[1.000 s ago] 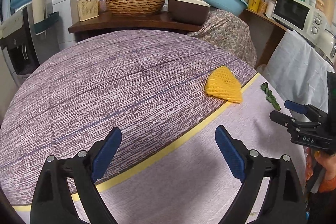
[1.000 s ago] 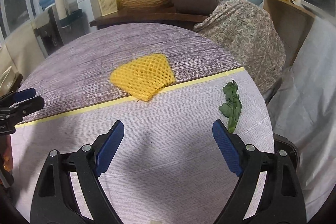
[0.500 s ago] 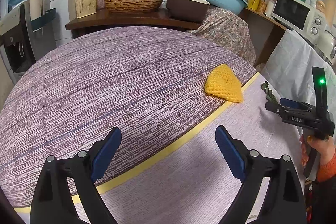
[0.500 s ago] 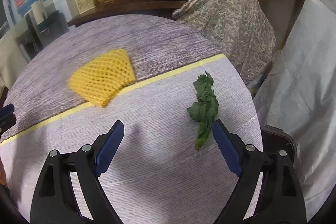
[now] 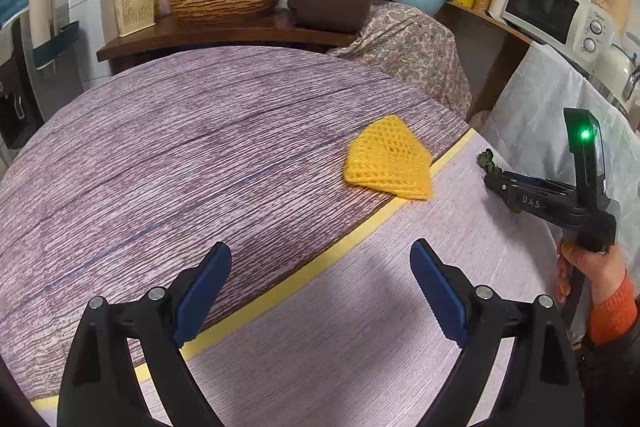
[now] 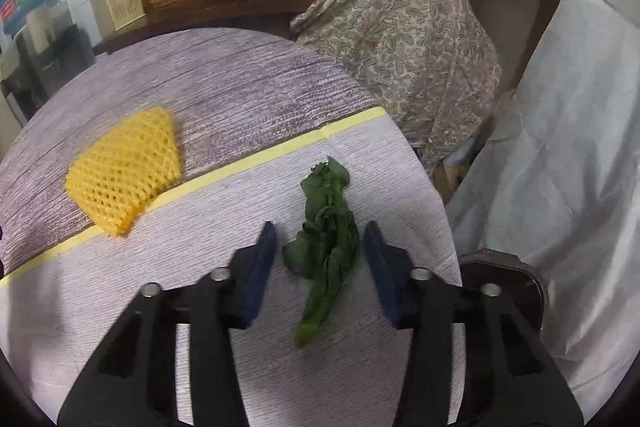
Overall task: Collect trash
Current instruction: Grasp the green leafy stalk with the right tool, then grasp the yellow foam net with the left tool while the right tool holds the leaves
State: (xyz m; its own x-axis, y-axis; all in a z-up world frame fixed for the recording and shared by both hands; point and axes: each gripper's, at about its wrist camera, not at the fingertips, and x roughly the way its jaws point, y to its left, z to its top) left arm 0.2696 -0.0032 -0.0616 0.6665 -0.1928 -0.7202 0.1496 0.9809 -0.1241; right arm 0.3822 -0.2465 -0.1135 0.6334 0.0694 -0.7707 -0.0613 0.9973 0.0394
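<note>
The right hand-held gripper (image 6: 320,259) has just been closing on a wilted green leaf (image 6: 326,235) beside the yellow tape line (image 6: 240,163) — pads not yet touching. The left hand-held gripper (image 5: 320,291) hangs wide, empty. Yellow foam netting (image 6: 124,175) lies across the line — both scraps uncollected.

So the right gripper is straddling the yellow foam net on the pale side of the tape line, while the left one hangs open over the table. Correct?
Not quite. The right gripper straddles the green leaf scrap, not the yellow foam net, which lies apart, across the tape line. The right wrist view shows this. The left gripper does hang open.
</note>
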